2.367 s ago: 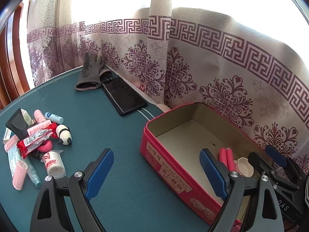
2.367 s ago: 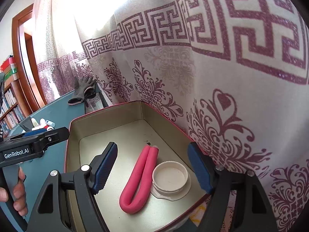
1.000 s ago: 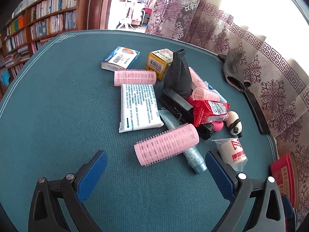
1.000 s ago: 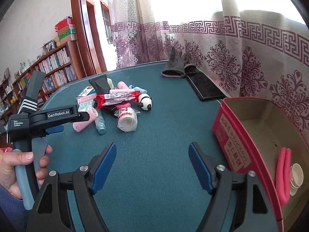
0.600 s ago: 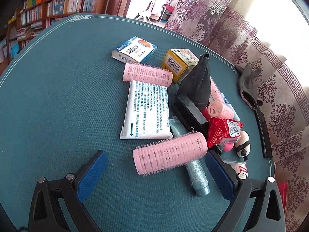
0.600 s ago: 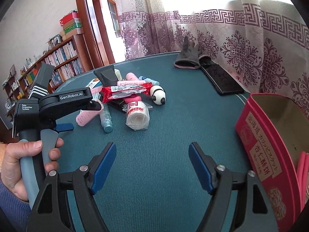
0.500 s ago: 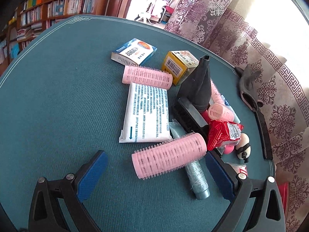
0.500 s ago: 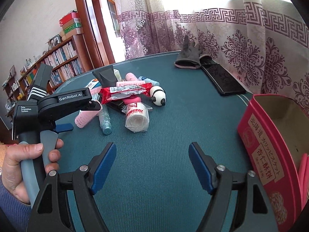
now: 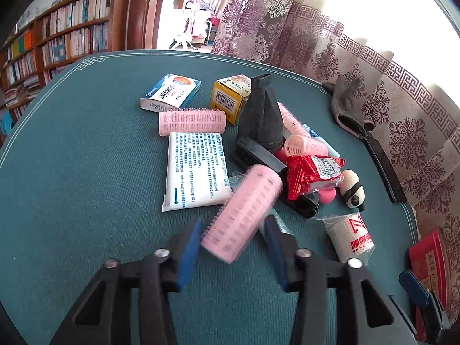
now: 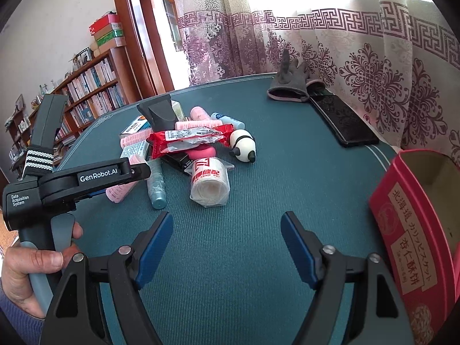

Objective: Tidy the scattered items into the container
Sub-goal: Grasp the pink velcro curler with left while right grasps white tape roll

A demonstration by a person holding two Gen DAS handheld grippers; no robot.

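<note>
L gripper [image 9: 231, 240] is pinching pink hair roller [image 9: 243, 212], blurred, at near edge of the pile. R gripper [image 10: 225, 244] is hovering spread wide over green table [image 10: 244, 230], red tin [image 10: 414, 230] to its right.

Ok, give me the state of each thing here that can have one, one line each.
Left tongs: closing around the pink hair roller, blurred.
Right tongs: open, empty, above the table.
Red tin: open, lid off.
Bandage roll: wrapped, lying on its side.
Red snack packet: sealed.
</note>
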